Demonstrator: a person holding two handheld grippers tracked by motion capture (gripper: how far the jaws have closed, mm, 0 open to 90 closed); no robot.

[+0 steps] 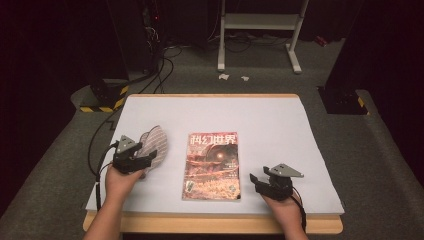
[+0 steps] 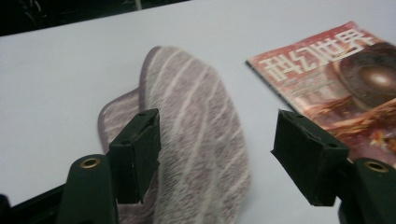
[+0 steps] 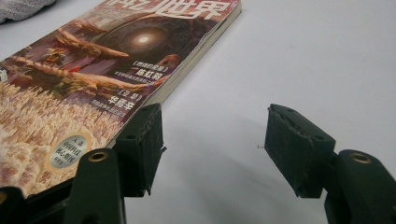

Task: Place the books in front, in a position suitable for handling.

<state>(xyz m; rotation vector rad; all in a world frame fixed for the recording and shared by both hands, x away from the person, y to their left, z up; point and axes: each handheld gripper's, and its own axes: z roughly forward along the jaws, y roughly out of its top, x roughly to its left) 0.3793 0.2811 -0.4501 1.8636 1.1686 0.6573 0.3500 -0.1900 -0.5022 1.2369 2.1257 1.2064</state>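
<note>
A mauve-grey striped cloth slipper (image 1: 154, 142) lies on the white table cover (image 1: 270, 125) at the left. My left gripper (image 1: 146, 161) hovers just over its near end, jaws open. In the left gripper view the slipper (image 2: 196, 112) lies below the wide gap of the left gripper (image 2: 217, 135), and the pads do not touch it. A red magazine (image 1: 212, 166) with Chinese title letters lies flat in the middle. My right gripper (image 1: 254, 179) rests to the right of it, open and empty. In the right gripper view the magazine (image 3: 93, 70) lies beside the left jaw of the right gripper (image 3: 215, 135).
The table's wooden front edge (image 1: 215, 224) runs just before the person's forearms. Beyond the table on the dark floor are a white metal stand (image 1: 260, 30), cables (image 1: 160, 75), a black-yellow striped base (image 1: 102, 102) and paper scraps (image 1: 232, 77).
</note>
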